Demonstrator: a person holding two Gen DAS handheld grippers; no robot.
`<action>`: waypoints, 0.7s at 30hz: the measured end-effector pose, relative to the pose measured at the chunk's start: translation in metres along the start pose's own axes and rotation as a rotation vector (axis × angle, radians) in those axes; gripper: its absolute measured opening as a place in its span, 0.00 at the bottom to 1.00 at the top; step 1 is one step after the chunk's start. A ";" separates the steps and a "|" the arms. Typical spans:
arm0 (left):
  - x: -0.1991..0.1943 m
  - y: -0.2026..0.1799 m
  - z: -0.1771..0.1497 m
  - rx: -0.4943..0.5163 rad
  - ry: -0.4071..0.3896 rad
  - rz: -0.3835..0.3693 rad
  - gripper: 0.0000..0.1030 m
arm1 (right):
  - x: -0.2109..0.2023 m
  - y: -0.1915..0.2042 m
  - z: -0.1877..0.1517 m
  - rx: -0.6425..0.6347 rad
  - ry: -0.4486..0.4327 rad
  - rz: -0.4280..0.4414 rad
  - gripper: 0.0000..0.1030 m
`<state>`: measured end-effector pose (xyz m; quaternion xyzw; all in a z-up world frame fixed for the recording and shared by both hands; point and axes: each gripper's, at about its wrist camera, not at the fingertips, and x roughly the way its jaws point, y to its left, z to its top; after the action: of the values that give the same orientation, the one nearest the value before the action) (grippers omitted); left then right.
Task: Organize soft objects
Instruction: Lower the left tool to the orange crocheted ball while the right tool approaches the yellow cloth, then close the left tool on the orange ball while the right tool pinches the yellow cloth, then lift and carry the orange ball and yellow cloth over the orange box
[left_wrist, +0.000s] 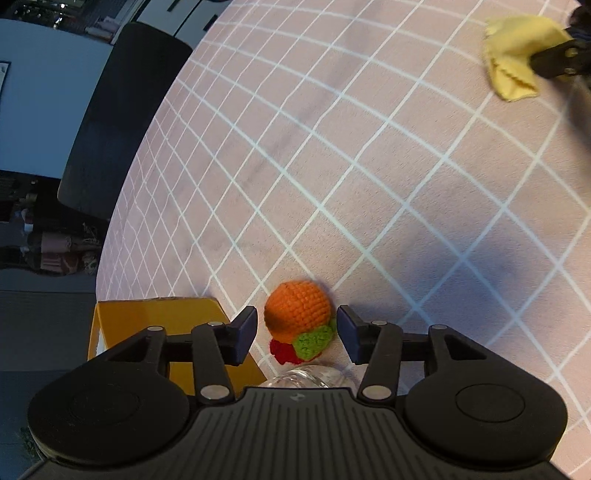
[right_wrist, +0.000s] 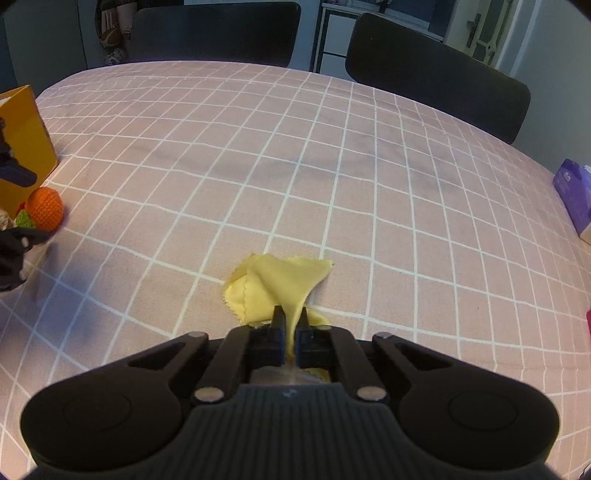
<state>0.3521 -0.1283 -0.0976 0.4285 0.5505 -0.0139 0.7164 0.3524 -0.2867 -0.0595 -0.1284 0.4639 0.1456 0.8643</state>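
Note:
An orange crocheted toy with green and red parts lies on the pink checked tablecloth. My left gripper is open, its fingers on either side of the toy and apart from it. The toy also shows in the right wrist view, at the far left. My right gripper is shut on a yellow cloth, pinching a fold; the rest of the cloth lies crumpled on the table. The cloth also shows in the left wrist view, with a dark gripper finger on it.
A yellow box stands just left of the toy; it also shows in the right wrist view. A clear glass object sits under the left gripper. Two dark chairs stand at the far edge. A purple tissue box is at the right.

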 end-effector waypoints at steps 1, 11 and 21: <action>0.003 0.001 0.000 -0.002 0.006 0.004 0.57 | -0.002 0.000 -0.002 -0.001 0.002 0.006 0.01; -0.005 -0.006 -0.006 -0.012 -0.059 0.021 0.45 | -0.028 0.005 -0.008 -0.035 0.007 0.038 0.01; -0.087 -0.016 -0.041 -0.061 -0.328 -0.134 0.45 | -0.093 0.020 -0.017 -0.053 -0.040 0.084 0.01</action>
<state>0.2776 -0.1519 -0.0389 0.3611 0.4538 -0.1143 0.8066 0.2830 -0.2861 0.0078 -0.1288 0.4476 0.1964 0.8629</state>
